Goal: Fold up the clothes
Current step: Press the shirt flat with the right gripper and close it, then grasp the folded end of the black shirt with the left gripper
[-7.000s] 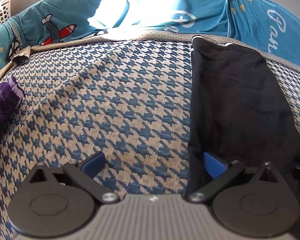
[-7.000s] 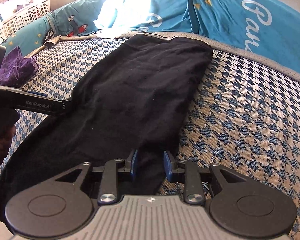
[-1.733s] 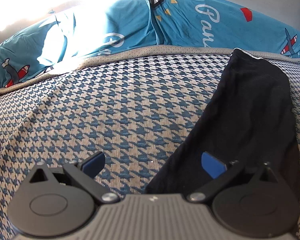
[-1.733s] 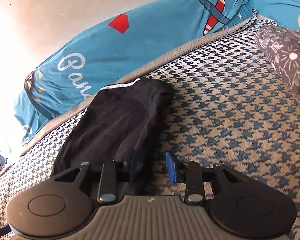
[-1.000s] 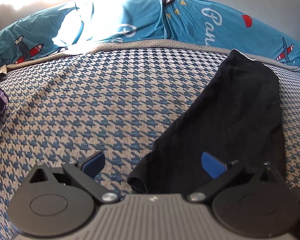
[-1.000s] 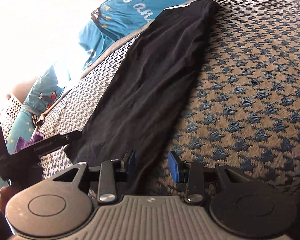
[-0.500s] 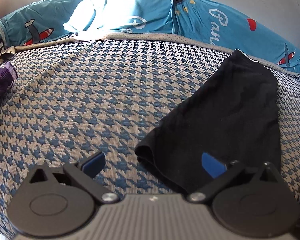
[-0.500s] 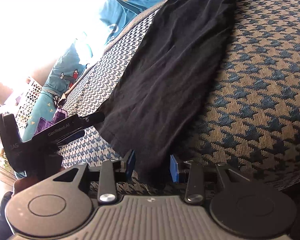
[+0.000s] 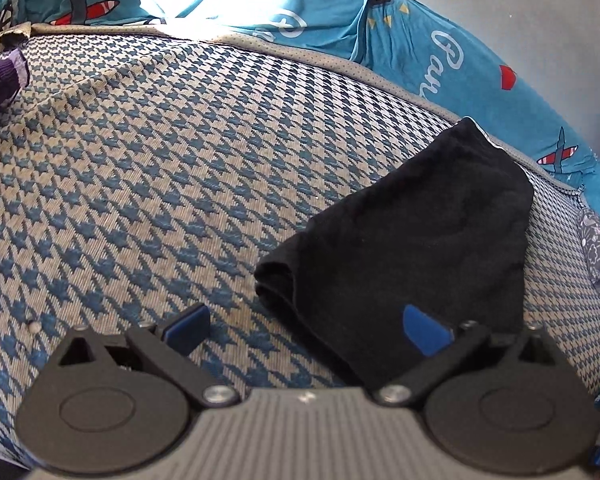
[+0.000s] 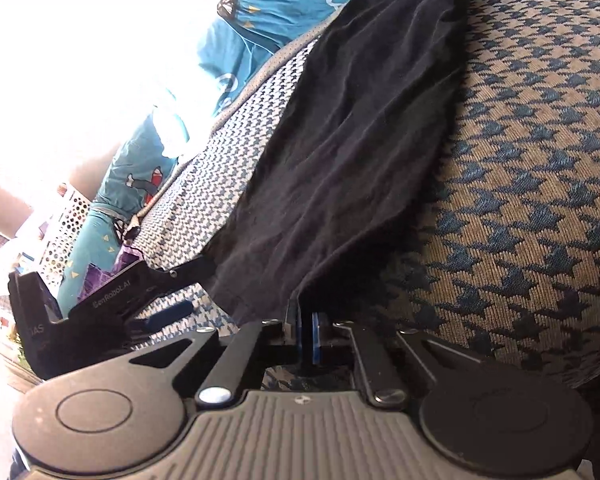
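We had the black garment (image 10: 352, 140) stretched across the houndstooth mattress (image 10: 540, 160), running from the lower centre of the right wrist view up to its top right. Our right gripper (image 10: 306, 334) sat at the bottom centre of that view, its blue pads brought together on the garment's near corner, with only a thin edge of cloth caught between them.

Our left gripper (image 9: 304, 326) stood wide apart at the bottom of the left wrist view. Its right finger (image 9: 426, 332) lay over the black cloth, its left finger (image 9: 188, 326) over bare mattress, and nothing was pinched. The garment's folded near corner (image 9: 276, 276) lay just above the gap.

We judged the main risk to be the thin bite on the right: a pull could slip the hem out of the pads. With one corner held and the other free, lifting would have dragged the cloth askew and bunched it. The left fingers, closing where they were, might have caught the mattress cover along with the cloth. The purple garment (image 9: 0, 80) at the left edge lay well apart.
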`<state>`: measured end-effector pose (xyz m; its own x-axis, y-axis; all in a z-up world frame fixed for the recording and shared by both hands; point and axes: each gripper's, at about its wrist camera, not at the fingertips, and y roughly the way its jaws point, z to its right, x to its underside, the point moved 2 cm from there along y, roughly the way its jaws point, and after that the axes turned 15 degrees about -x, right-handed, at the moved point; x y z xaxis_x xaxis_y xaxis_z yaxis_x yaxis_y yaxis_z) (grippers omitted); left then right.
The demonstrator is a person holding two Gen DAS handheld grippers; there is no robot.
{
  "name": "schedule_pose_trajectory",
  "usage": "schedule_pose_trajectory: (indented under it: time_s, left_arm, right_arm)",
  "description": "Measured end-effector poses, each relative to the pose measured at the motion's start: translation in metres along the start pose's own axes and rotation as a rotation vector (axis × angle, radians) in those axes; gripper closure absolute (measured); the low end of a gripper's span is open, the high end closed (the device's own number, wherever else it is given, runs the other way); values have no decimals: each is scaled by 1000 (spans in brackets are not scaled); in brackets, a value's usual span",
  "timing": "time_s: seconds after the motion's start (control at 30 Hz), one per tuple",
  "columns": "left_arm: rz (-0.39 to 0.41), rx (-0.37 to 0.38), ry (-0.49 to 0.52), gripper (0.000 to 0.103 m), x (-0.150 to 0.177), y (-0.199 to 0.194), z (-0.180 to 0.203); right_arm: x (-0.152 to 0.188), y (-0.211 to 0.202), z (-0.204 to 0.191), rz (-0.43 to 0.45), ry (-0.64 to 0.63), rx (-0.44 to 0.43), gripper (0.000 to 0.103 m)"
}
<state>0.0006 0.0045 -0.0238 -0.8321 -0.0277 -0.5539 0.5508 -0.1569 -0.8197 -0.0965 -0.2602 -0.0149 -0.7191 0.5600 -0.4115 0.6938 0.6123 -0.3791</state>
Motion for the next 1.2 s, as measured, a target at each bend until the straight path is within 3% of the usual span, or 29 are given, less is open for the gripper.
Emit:
schedule_pose_trajectory:
  time_s: [0.3, 0.67, 0.9, 1.13, 1.2]
  left_arm:
    - [-48, 147, -68, 0, 5, 0, 6]
    - [-99, 240, -69, 0, 7, 10, 30]
    - [-135, 309, -168, 0, 3, 20, 29]
    - [-99, 276, -214, 1, -4, 27, 31]
    - [-79, 247, -216, 12, -6, 28, 31]
  right_arm:
    - [-17, -14, -2, 81, 63, -96, 96]
    - [-26, -24, -5, 125, 69, -135, 96]
    - [-28, -28, -3, 142, 90, -152, 96]
    - [-28, -29, -3, 148, 103, -168, 96]
    - [-27, -28, -3, 146, 102, -167, 96]
